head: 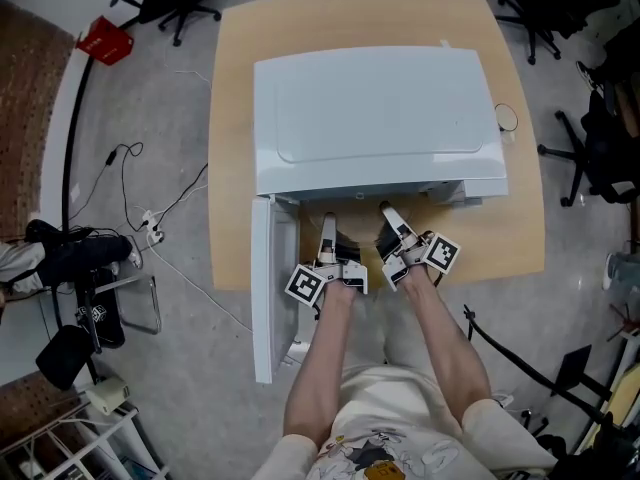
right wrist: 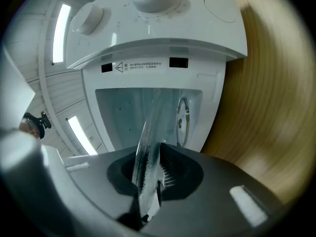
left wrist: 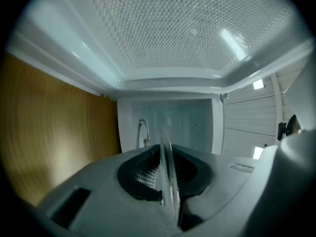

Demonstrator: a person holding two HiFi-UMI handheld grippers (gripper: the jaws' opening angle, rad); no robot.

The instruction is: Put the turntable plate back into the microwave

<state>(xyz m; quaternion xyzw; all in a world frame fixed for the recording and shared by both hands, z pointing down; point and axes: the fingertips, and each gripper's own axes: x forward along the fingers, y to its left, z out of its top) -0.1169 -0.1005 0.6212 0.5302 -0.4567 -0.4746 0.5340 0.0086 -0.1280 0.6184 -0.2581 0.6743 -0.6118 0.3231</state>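
Gaping microwave (head: 380, 118), turntable plate (left wrist: 167, 172) at mouth

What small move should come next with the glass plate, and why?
Probably ease both hands forward, keeping the plate level: the left gripper and right gripper each clamp the glass plate by its rim, and the microwave cavity stands open straight ahead.

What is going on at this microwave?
A person holds a claw in each hand. The left claw and right claw each grip the glass plate by its rim, at the mouth of the microwave on the table. Its door stands open at the left. The plate is not set down yet.
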